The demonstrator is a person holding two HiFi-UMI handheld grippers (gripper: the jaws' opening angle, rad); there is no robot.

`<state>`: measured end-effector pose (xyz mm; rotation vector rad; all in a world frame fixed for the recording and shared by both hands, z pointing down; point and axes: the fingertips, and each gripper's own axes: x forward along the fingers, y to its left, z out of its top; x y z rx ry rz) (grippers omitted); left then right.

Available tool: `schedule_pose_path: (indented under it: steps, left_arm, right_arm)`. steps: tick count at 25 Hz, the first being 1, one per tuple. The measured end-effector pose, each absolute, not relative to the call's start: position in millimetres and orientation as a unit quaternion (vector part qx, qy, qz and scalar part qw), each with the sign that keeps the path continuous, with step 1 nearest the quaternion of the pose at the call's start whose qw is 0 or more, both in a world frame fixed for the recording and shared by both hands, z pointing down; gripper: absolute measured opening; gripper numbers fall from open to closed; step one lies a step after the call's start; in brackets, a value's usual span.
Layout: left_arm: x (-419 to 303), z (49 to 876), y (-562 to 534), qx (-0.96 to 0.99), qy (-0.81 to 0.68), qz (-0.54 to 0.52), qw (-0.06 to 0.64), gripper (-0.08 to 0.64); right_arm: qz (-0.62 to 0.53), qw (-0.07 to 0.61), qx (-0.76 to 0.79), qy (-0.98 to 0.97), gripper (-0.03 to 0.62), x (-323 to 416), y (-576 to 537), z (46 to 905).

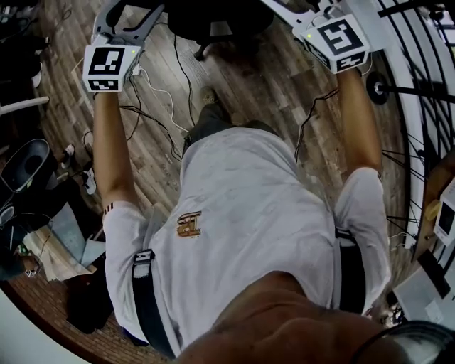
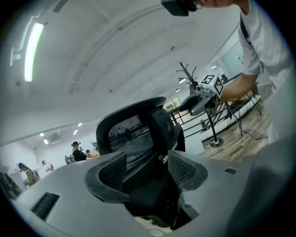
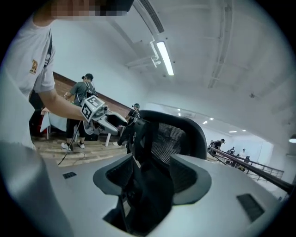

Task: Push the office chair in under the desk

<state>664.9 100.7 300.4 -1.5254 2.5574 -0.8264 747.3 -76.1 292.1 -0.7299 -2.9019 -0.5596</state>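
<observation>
The office chair [image 1: 213,18] stands on the wood floor [image 1: 249,85] straight ahead of the person, at the top of the head view, its black seat and one leg of its base showing between the two outstretched arms; the left gripper [image 2: 147,169] is open, its jaws standing well apart, and the chair's black back with its mesh panel rises just beyond and between them; dark parts of the chair fill the gap, but the pads do not press on anything; the right gripper [image 3: 150,173] is open as well, jaws wide, with the same chair back seen from the other side and a dark part of it low in the gap. Each gripper shows in the other's view, held out at the far side of the chair; in the head view the marker cubes [image 1: 110,67] sit above the wrists, one at either side of the chair. Loose cables [image 1: 153,99] trail across the floor near the person's foot; a black railing [image 1: 419,71] curves along the right edge, and a few people [image 2: 76,150] stand far off in the room.
</observation>
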Motion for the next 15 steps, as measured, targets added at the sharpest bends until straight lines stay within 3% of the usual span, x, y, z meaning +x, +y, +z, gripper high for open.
schedule_pose_path:
  steps: [15]
  left_arm:
    - [544,358,125,-0.468,0.749,-0.467,-0.047,0.324]
  right_arm:
    - [-0.326,0.198,-0.161,-0.91,0.242,679,-167,353]
